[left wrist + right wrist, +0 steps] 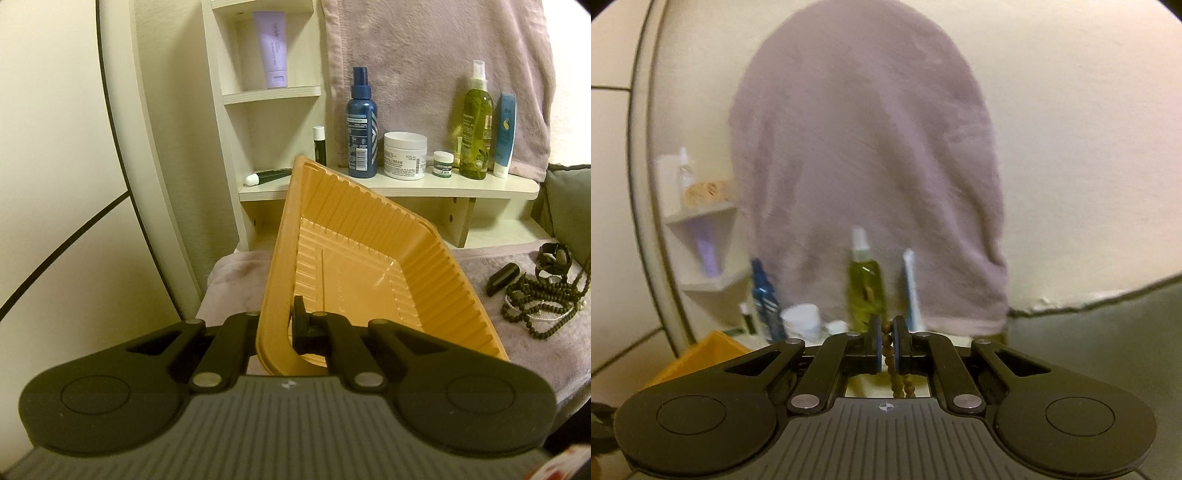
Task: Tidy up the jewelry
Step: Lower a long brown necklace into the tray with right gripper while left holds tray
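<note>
Item 1. Left hand-held gripper [275, 334]: pressed together on the near rim of the orange tray [354, 273], one finger outside the wall, one inside. The tray is held tilted, its far corner raised in front of the shelf [388, 186]. The tray's floor is bare; no jewelry is in it.

Item 2. Right hand-held gripper [886, 345]: pinching a brown bead strand [887, 347] between its pads, with two lengths of beads hanging below. It is raised, facing the hanging towel [871, 166]; a corner of the tray shows low and to the left in its blurred view.

Item 3. Jewelry pile [543, 299]: dark bead strings, a pale chain and a watch [554, 258], with a small black case [502, 282] just beside, all lying on the cloth-covered counter [480, 266] to the right of the tray.

Item 4. Shelf stock: bottles, a cream jar and tubes, not part of the job.

Status: early. One strand appears lifted and not yet in the tray; the rest of the pile remains to be sorted.
</note>
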Motion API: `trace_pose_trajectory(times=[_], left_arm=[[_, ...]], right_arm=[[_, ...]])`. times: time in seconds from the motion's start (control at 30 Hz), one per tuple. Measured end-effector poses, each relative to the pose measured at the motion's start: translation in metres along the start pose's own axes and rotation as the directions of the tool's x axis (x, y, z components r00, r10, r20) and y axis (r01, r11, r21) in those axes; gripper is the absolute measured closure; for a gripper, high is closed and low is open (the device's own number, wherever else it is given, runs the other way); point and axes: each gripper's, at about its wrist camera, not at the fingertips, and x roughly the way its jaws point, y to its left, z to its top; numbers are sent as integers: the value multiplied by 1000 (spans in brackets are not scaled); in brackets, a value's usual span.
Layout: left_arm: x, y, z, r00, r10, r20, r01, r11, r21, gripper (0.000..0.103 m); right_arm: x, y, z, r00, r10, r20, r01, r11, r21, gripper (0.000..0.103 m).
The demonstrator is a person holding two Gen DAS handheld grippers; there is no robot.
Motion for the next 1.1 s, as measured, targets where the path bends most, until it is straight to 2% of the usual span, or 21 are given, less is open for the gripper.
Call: trace_pose_trajectory(times=[0.13,0.23,0.4,0.53,0.7,0.87,1.1], left_arm=[[1,1,0,1000,-2,0,2,1000,-2,99],[1,1,0,1000,-2,0,2,1000,-3,99],[1,2,-1,1000,-3,0,3,1000,-5,99],[2,3,-1,1000,-6,0,6,1000,-9,99],[3,3,-1,1000,-9,1,9,1000,-14,99],[3,4,-2,1000,-11,0,11,1000,-20,99],[3,4,-2,1000,-11,0,11,1000,-20,99]], right_arm=[[0,19,15,995,100,16,-100,995,7,97],[2,39,26,981,194,32,-194,981,13,97],[18,73,35,939,343,25,-344,939,13,97],[43,97,18,905,421,-64,-422,907,9,97],[77,111,-22,868,446,-220,-445,894,57,97],[101,114,-59,832,444,-334,-443,893,83,97],[114,109,-104,760,450,-469,-454,884,112,97]])
